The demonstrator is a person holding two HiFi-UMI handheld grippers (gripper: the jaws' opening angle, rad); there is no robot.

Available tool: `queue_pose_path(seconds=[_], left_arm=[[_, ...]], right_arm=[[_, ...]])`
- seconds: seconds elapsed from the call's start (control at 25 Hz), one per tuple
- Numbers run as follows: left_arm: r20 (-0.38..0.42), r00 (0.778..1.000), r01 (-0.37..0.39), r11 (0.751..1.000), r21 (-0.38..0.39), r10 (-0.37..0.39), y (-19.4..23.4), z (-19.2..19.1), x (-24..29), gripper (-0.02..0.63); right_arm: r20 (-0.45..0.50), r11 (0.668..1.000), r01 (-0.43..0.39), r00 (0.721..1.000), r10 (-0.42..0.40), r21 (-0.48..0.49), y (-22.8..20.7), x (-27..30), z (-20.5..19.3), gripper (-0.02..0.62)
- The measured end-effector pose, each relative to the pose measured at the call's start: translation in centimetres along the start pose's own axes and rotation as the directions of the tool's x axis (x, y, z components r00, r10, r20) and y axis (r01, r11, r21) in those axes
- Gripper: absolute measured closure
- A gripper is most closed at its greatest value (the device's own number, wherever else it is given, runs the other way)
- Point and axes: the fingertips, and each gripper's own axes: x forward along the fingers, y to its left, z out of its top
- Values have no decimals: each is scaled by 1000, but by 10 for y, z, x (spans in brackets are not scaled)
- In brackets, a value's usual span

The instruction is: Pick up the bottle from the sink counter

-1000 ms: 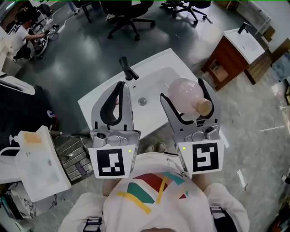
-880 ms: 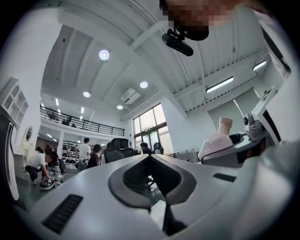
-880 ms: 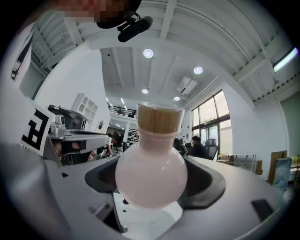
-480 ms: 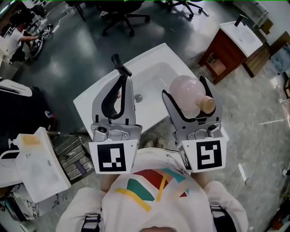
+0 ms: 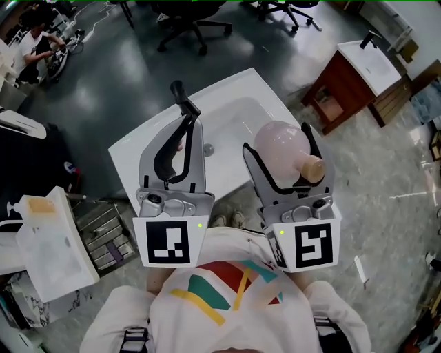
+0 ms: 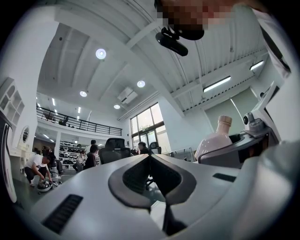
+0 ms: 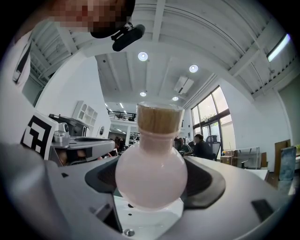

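Observation:
A round pale-pink bottle (image 5: 278, 146) with a cork-coloured stopper (image 5: 312, 167) lies between the jaws of my right gripper (image 5: 276, 141), which is shut on it above the right end of the white sink counter (image 5: 256, 86). In the right gripper view the bottle (image 7: 151, 174) fills the gap, its stopper (image 7: 159, 117) pointing up toward the camera. My left gripper (image 5: 187, 124) hangs beside it over the basin with its jaws shut and nothing held. The left gripper view shows those jaw tips (image 6: 150, 157) meeting, with the bottle (image 6: 214, 140) off to the right.
A black faucet (image 5: 182, 98) stands at the sink's back edge, just beyond the left gripper. A wooden vanity (image 5: 346, 81) stands to the right and office chairs (image 5: 195, 21) behind. A white container (image 5: 48, 241) and a metal rack (image 5: 105, 233) sit at the left.
The bottle stays clamped in the right gripper. Both grippers have kept their places side by side while the sink has drifted slightly left and up in the view.

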Motion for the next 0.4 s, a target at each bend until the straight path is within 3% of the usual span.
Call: queue_pose_path(seconds=[0.4], left_arm=[[-6,1000,-18,1000,2,18,4,0,-3,581]], right_arm=[[-6,1000,-19,1000,19,-7,5,1,1,190]])
